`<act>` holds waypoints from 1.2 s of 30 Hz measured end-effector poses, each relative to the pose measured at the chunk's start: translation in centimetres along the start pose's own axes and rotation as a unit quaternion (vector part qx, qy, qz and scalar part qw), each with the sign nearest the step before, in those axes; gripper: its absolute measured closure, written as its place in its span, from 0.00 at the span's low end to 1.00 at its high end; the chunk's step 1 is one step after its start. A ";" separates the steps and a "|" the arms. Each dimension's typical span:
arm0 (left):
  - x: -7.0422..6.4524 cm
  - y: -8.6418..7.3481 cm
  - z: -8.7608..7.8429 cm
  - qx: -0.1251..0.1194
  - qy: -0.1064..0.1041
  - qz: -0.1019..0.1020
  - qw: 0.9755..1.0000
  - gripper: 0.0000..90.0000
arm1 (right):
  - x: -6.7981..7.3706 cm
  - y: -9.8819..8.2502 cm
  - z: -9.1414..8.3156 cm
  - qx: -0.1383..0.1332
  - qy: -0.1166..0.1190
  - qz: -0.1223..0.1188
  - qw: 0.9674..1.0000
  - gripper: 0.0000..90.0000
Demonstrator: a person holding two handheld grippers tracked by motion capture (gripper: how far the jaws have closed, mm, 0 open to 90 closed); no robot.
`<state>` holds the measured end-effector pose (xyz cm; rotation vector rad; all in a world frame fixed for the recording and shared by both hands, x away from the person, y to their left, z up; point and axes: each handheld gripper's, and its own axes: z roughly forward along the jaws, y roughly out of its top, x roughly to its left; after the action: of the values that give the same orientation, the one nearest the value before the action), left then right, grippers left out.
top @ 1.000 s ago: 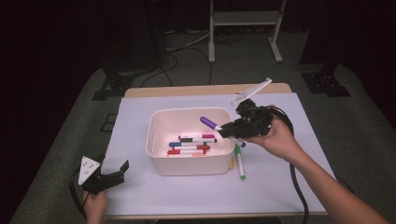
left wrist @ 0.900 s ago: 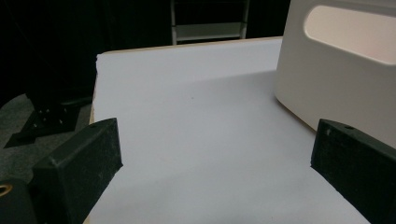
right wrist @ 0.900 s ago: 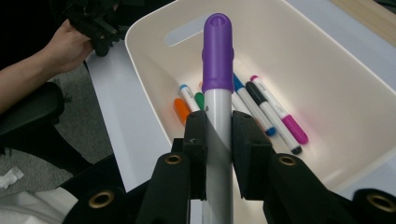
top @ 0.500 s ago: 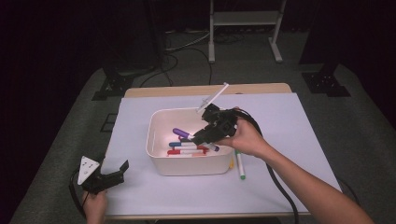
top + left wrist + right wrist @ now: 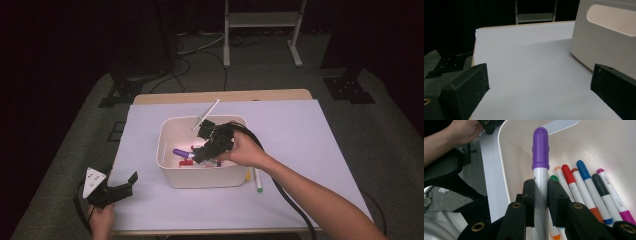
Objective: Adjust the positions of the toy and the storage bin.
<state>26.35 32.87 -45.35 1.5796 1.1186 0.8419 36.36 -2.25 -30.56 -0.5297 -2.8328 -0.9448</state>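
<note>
Right gripper (image 5: 541,202) clamps a purple-capped marker (image 5: 540,157) inside the white bin (image 5: 200,177), apparently above other markers (image 5: 584,190); left gripper (image 5: 117,190) rests wide open, empty

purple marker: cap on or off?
On. In the right gripper view the purple marker carries its purple cap on the tip, held by the right hand-held gripper over the bin.

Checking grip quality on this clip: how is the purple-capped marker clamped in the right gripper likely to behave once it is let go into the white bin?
The purple-capped marker looks stiff and light: it juts straight from the right gripper without sagging. Its round, smooth barrel would probably roll until it meets the other markers. The white bin should stop it at a wall.
</note>
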 end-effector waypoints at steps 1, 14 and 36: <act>0.0 0.0 0.0 -0.001 0.000 -0.001 1.000 0.01 | 0.0 0.0 0.3 0.003 0.002 0.001 1.000 0.85; 0.0 0.0 0.0 -0.001 -0.001 -0.001 1.000 0.01 | -1.2 0.2 3.2 0.050 0.003 -0.008 0.999 0.84; 0.1 0.0 0.0 -0.001 -0.001 -0.002 1.000 0.01 | -0.5 0.2 2.7 0.069 -0.041 -0.033 0.996 0.74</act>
<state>26.37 32.92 -45.36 1.5760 1.1181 0.8379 36.97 -0.59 -32.73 -0.4722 -2.9781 -0.7464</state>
